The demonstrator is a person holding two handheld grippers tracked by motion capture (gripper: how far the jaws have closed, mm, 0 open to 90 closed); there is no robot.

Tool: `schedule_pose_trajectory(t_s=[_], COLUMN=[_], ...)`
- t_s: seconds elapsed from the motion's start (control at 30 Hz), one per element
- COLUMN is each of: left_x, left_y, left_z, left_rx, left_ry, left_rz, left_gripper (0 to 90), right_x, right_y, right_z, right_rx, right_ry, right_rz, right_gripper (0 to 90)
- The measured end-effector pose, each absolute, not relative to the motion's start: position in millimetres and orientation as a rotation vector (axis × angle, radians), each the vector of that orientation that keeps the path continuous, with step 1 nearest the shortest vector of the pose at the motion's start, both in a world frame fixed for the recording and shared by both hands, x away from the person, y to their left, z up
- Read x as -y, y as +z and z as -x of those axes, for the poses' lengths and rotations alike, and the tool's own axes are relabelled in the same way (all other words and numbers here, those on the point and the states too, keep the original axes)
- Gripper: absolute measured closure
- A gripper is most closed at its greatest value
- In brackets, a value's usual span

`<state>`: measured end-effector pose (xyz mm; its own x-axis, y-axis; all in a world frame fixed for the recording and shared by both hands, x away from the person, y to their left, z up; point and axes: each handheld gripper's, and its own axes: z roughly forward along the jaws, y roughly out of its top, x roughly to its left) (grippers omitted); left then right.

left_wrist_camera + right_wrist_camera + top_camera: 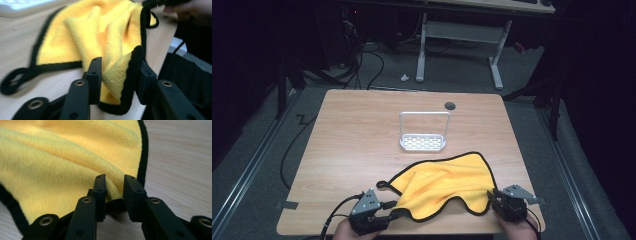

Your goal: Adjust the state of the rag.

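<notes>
A wooden table [362, 130] carries a rumpled yellow cloth [447, 182] with black trim along its near edge, a hanging loop [383, 185] at its left corner. Behind the cloth, near the table's middle, stands a white rack [423, 142] with a tall handle, apart from the cloth; a dark grommet [450, 105] sits farther back. The left gripper [117, 72], low at the near edge, pinches a folded cloth edge. The right gripper [115, 188] pinches the cloth's right corner.

A cloth [447, 182] lies on the table [352, 145], a rack [423, 141] behind it.
</notes>
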<state>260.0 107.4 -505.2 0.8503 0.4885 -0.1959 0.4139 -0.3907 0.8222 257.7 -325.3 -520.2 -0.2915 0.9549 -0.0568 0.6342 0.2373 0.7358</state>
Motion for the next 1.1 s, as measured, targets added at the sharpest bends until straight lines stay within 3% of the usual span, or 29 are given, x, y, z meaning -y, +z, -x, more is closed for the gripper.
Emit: schedule_pose_trajectory(t_s=[0.13, 0.23, 0.67, 0.73, 0.87, 0.97, 1.1], left_x=[-114, -126, -162, -170, -165, -140, -104], left_y=[-507, -502, -495, -492, -493, -506, -523], left_z=[-263, -264, -255, -259, -280, -306, -332], left_rx=[-0.706, -0.763, -0.821, -0.839, -0.865, -0.902, -0.936], left_ry=[0.059, -0.048, 0.052, 0.043, 0.051, 0.010, -0.038], left_rz=[-2.003, -1.911, -1.861, -1.806, -1.808, -1.892, -1.947], left_gripper=[49.8, 44.6, 43.1, 44.3, 56.4, 66.4, 68.5], right_x=[318, 310, 303, 303, 302, 299, 297], right_y=[-512, -509, -512, -512, -513, -514, -515], right_z=[-254, -251, -250, -250, -251, -252, -250], right_rx=[-1.989, -2.006, -2.033, -2.031, -2.043, -2.054, -2.071], right_ry=[0.882, 0.921, 0.911, 0.910, 0.905, 0.903, 0.899], right_rz=[-1.406, -1.386, -1.364, -1.371, -1.371, -1.360, -1.353], right_gripper=[68.3, 67.4, 67.3, 67.3, 67.4, 67.7, 68.4])
